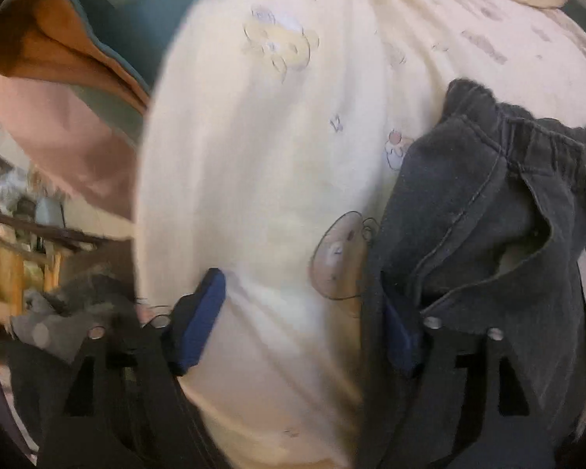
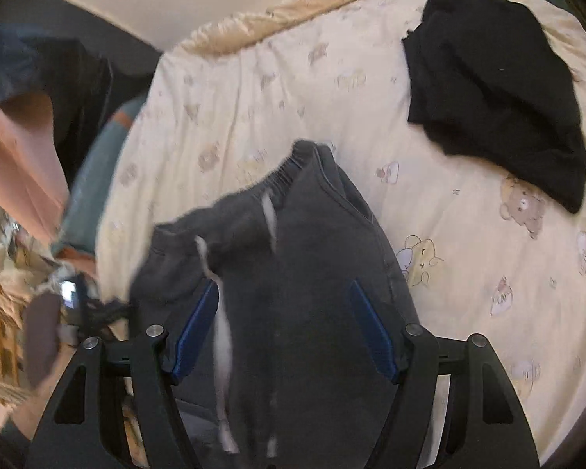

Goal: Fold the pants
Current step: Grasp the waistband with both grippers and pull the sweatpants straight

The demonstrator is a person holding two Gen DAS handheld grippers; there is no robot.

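Note:
The dark grey pants [image 1: 488, 211] lie bunched on the cream printed bedsheet [image 1: 254, 156], with the elastic waistband up at the right of the left wrist view. My left gripper [image 1: 301, 324] is open over bare sheet; its right finger [image 1: 400, 332] is against the pants' edge and partly covered by it. In the right wrist view the same pants [image 2: 304, 242] fill the space between the fingers of my right gripper [image 2: 285, 328], with the waistband and white drawstrings pointing away. The jaws stand wide. The blue pads [image 2: 197, 332] flank the cloth without clearly pressing it.
A black folded garment [image 2: 496, 97] lies on the sheet [image 2: 468, 273] at the far right. The bed's left edge runs close by; beyond it are a person's pink sleeve [image 1: 70, 136] and a cluttered floor [image 1: 27, 265]. A crumpled cream blanket [image 2: 293, 11] lines the far side.

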